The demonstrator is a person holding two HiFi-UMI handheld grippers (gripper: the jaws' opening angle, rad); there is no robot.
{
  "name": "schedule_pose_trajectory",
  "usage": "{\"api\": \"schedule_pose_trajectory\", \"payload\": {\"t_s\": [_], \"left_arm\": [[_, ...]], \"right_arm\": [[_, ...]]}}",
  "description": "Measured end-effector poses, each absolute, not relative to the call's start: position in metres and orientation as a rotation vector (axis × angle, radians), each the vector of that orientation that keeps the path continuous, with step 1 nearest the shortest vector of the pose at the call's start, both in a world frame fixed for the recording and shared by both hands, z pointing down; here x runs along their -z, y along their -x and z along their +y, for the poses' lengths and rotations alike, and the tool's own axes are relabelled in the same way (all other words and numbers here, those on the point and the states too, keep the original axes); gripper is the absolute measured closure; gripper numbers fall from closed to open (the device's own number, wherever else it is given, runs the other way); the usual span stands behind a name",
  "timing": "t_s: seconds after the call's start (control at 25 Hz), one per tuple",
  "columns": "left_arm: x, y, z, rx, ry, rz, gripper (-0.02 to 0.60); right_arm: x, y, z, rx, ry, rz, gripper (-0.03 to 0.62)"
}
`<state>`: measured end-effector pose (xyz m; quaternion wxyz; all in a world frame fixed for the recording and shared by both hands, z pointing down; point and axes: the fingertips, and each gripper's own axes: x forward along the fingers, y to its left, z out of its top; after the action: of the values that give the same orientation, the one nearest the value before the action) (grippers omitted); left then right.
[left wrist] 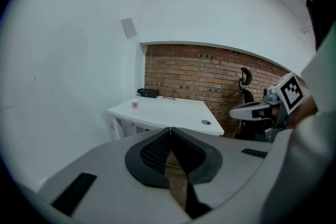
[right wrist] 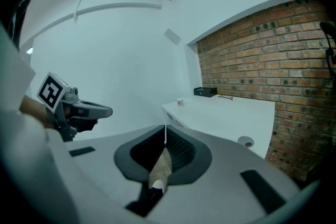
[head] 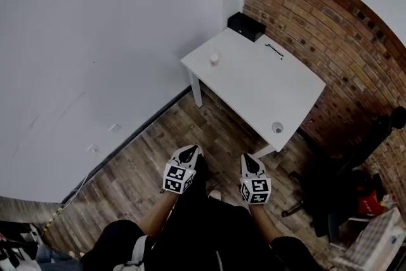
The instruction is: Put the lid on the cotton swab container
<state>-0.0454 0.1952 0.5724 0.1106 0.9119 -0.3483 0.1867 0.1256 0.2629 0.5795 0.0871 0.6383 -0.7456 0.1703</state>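
The cotton swab container (head: 214,59) is a small pale tub near the far left corner of the white table (head: 254,82); it also shows in the left gripper view (left wrist: 135,104) and the right gripper view (right wrist: 180,102). A small round grey disc (head: 277,127) lies near the table's right front corner; I cannot tell whether it is the lid. My left gripper (head: 190,150) and right gripper (head: 250,159) are held close to my body over the wooden floor, well short of the table. Both are shut with nothing between the jaws.
A black box (head: 246,26) sits at the table's far corner by the brick wall, with a thin dark item (head: 274,51) near it. A black office chair (head: 342,181) stands right of the table. A white wall runs along the left.
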Motion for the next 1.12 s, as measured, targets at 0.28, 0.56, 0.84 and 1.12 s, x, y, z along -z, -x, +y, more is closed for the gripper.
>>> {"api": "schedule_pose_trajectory", "payload": {"t_s": [0.28, 0.56, 0.84, 1.12], "left_arm": [[-0.577, 0.021, 0.137, -0.518, -2.685, -0.993, 0.566], [-0.588, 0.012, 0.067, -0.540, -2.673, -0.953, 0.566], [-0.591, 0.004, -0.027, -0.552, -2.673, -0.885, 0.566], [-0.588, -0.003, -0.124, -0.536, -2.707, -0.826, 0.566]], "right_arm": [[-0.579, -0.140, 0.218, -0.521, -1.910, -2.192, 0.571], [-0.585, -0.147, 0.154, -0.554, -1.914, -2.158, 0.571], [-0.576, -0.151, 0.062, -0.568, -1.958, -2.113, 0.571], [-0.570, -0.153, -0.035, -0.561, -1.987, -2.076, 0.571]]}}
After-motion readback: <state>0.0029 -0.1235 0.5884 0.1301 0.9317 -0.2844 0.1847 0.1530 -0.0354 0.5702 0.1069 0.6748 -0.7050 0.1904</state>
